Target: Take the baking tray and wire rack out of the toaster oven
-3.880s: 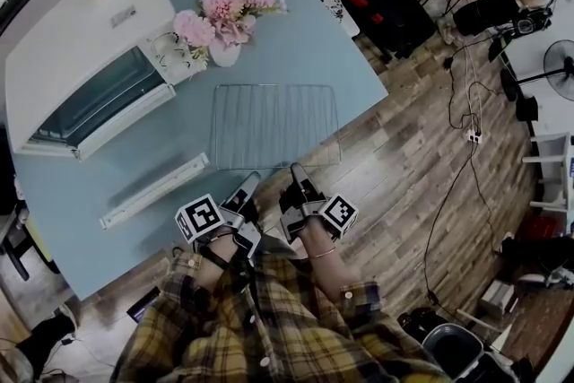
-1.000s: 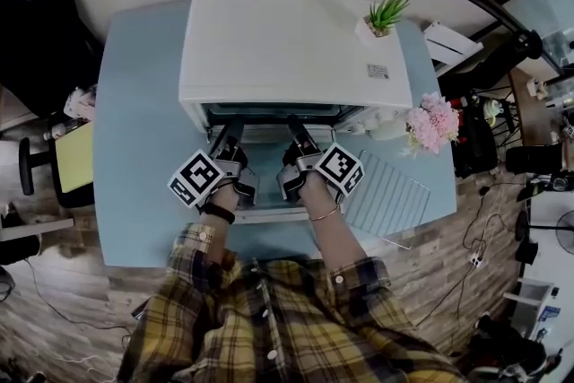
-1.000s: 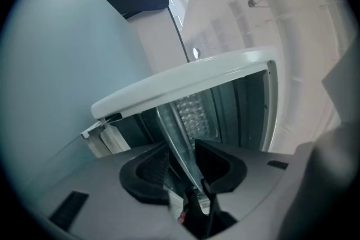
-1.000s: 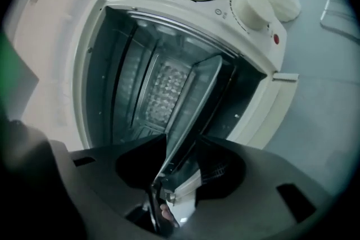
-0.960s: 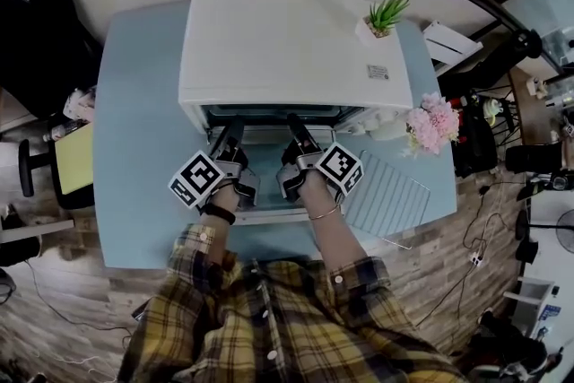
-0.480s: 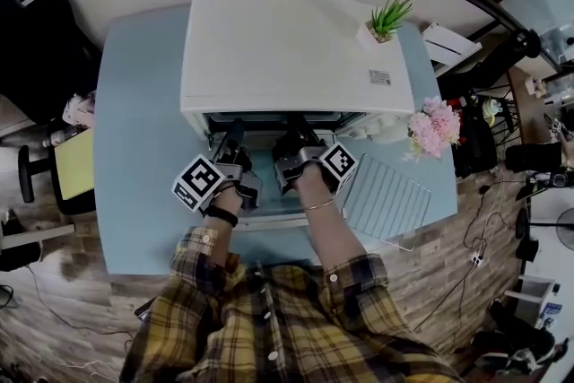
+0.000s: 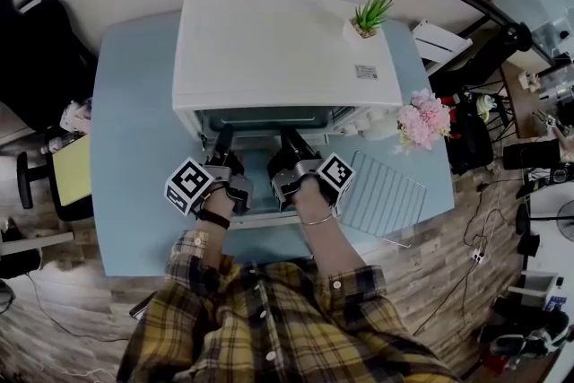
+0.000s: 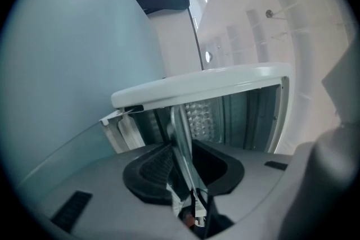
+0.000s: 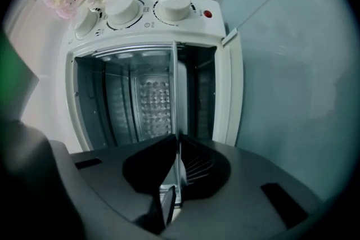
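Your 2 claws, left claw (image 7: 221, 142) and right claw (image 7: 289, 142), had just been closing and each pinched the baking tray's (image 9: 179, 98) front edge inside the open toaster oven (image 7: 278, 49). The wire rack (image 7: 387, 193) lay on the bench (image 7: 134, 130) beside it.

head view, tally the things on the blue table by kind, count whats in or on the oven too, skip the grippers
toaster oven: 1
wire rack: 1
baking tray: 1
potted plant: 1
pink flower bunch: 1
total: 5
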